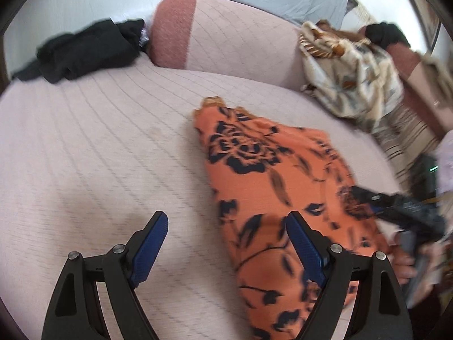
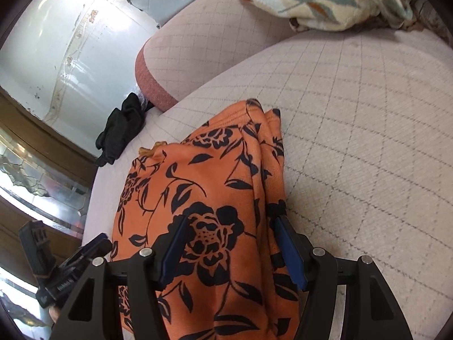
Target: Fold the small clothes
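An orange garment with a dark floral print (image 1: 271, 187) lies folded in layers on the pale quilted bed; it also shows in the right wrist view (image 2: 209, 181). My left gripper (image 1: 226, 223) is open and empty, low over the bed at the garment's left edge, its right finger over the cloth. My right gripper (image 2: 230, 226) is open, its fingers straddling the near part of the garment without pinching it. The right gripper also shows in the left wrist view (image 1: 402, 209) at the garment's right side.
A black garment (image 1: 85, 51) lies at the far left of the bed (image 1: 99, 141). A pink-ended bolster (image 1: 220, 34) runs along the back. A cream floral blanket (image 1: 351, 79) is heaped at the right. A wall and wooden frame are to the left.
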A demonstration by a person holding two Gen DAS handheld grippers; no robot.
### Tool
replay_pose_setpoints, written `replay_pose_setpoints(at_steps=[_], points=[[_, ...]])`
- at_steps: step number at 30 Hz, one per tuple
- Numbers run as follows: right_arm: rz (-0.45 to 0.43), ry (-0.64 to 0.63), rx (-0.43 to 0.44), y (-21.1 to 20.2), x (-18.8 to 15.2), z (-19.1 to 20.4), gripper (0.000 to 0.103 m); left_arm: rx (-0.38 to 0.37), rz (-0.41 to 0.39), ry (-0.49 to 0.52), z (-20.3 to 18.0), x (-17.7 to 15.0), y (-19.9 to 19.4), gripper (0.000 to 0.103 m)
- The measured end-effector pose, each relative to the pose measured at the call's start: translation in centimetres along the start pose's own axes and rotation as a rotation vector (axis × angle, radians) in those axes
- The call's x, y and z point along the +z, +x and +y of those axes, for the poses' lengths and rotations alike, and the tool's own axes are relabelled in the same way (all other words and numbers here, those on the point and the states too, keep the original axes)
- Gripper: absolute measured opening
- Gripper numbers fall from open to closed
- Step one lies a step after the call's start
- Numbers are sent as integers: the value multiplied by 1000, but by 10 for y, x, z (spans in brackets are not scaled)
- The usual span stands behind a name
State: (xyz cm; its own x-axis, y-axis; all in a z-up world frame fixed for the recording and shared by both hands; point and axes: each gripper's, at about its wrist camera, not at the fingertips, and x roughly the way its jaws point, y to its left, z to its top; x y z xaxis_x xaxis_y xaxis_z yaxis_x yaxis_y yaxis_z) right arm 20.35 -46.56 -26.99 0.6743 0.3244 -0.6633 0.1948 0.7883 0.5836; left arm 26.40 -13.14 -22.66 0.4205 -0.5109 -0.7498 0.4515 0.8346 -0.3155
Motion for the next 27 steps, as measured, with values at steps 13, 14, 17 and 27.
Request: replay_pose_setpoints(at_steps=[13, 14, 17, 27], points=[[78, 79, 167, 28, -8, -12, 70, -113, 127, 39, -32, -13, 43, 78], [77, 73, 168, 29, -10, -7, 66, -103, 115, 42, -33, -13, 41, 66], [37, 56, 159, 24, -15, 8, 49, -89, 81, 38, -34, -11, 35, 46], [-119, -84, 115, -19, -21, 72, 35, -55, -26, 33, -23, -6, -20, 39]])
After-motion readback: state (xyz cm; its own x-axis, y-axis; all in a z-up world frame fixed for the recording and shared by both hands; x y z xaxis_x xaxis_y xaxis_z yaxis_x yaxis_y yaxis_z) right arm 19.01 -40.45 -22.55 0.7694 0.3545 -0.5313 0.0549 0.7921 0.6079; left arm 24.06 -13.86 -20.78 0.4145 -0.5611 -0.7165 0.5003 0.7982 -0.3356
